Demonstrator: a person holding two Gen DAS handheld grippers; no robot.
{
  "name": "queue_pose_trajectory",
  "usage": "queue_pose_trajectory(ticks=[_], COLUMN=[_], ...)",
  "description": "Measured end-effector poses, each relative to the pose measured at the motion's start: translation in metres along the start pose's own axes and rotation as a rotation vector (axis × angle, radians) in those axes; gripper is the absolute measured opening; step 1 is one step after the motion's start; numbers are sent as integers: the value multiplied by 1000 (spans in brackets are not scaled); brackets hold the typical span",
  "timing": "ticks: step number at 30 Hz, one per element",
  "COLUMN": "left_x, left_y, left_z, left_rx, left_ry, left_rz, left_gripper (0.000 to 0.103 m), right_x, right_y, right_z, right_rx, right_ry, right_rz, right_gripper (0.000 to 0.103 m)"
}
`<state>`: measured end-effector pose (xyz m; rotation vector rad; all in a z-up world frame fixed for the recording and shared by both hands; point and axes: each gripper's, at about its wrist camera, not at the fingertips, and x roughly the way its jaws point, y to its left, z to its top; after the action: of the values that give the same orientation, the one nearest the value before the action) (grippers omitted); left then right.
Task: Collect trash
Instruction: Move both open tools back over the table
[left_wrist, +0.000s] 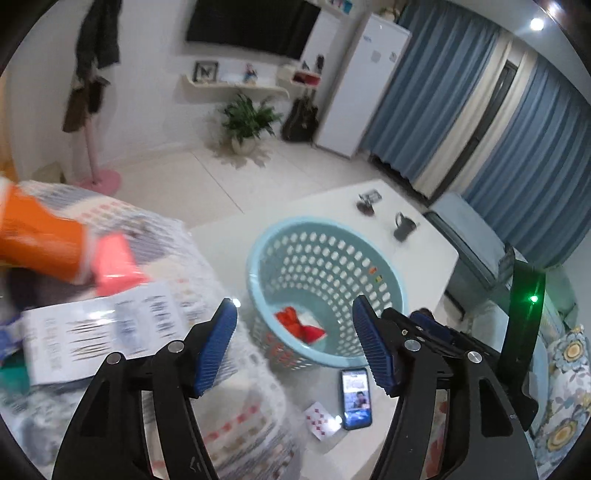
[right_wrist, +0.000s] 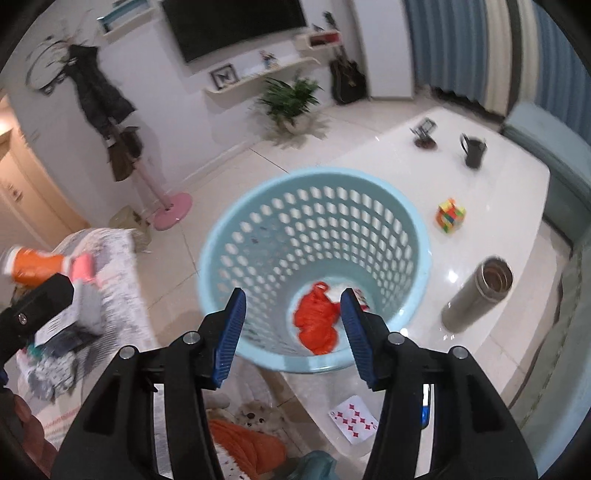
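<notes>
Left wrist view: the left gripper (left_wrist: 293, 343) hangs with its blue ribbed pads spread wide and nothing between them, above the near edge of a glossy white table (left_wrist: 413, 236). A light-blue perforated plastic basket (left_wrist: 376, 258) stands on that table just ahead of the pads. At the bottom of the basket lies a crumpled red-orange plastic bag (left_wrist: 299, 325) with a scrap of white waste touching it. Near the basket's base, on the table, lie a black smartphone with a lit screen (left_wrist: 356, 398) and a playing card with red diamonds (left_wrist: 321, 421), close beside each other. Farther back stands a dark mug (left_wrist: 404, 225). To the left a blurred orange bottle (left_wrist: 40, 240) and a printed white paper sheet (left_wrist: 103, 328) rest on a patterned fabric-covered surface (left_wrist: 166, 229).

Right wrist view: the right gripper (right_wrist: 291, 332) is likewise opened wide and empty, poised over the basket's (right_wrist: 258, 229) near rim, looking down onto the red-orange bag (right_wrist: 317, 321) inside. On the table (right_wrist: 498, 199) to the right of the basket stand a multicoloured puzzle cube (right_wrist: 450, 216) and an open stainless-steel flask (right_wrist: 476, 291), well apart from each other. The diamond card (right_wrist: 354, 421) lies near the table's front edge, between the pads' arms.
</notes>
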<state>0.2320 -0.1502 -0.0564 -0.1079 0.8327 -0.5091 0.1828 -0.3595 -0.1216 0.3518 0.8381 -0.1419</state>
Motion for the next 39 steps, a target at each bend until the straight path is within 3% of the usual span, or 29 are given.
queue_pose_trajectory(ticks=[3, 8, 12, 14, 18, 22, 26, 34, 39], left_x=[-34, -95, -132, -137, -129, -120, -112, -135, -167], left_y=[6, 22, 48, 65, 96, 115, 122, 144, 176], left_z=[-2, -3, -26, -43, -70, -81, -91, -117, -141], left_rx=[0, -2, -9, -24, -46, -70, -64, -99, -207], left_ry=[-61, -180, -265, -254, -170, -99, -64, -89, -94], left_rz=[52, 120, 310, 411, 536, 543, 603, 606, 661], left_gripper=[65, 79, 86, 87, 87, 87, 86, 84, 83], right_x=[-18, -47, -61, -60, -48, -41, -41, -38, -31], right_y=[30, 90, 135, 153, 173, 179, 181, 185, 199], right_z=[0, -5, -19, -28, -38, -49, -57, -61, -71], right_rx=[-62, -184, -293, -334, -342, -344, -359, -369, -398], right_ry=[-42, -101, -125, -118, -59, -19, -14, 13, 44], right_rz=[37, 133, 188, 201, 218, 211, 200, 209, 231], right_gripper=[50, 50, 50, 50, 50, 50, 50, 50, 50])
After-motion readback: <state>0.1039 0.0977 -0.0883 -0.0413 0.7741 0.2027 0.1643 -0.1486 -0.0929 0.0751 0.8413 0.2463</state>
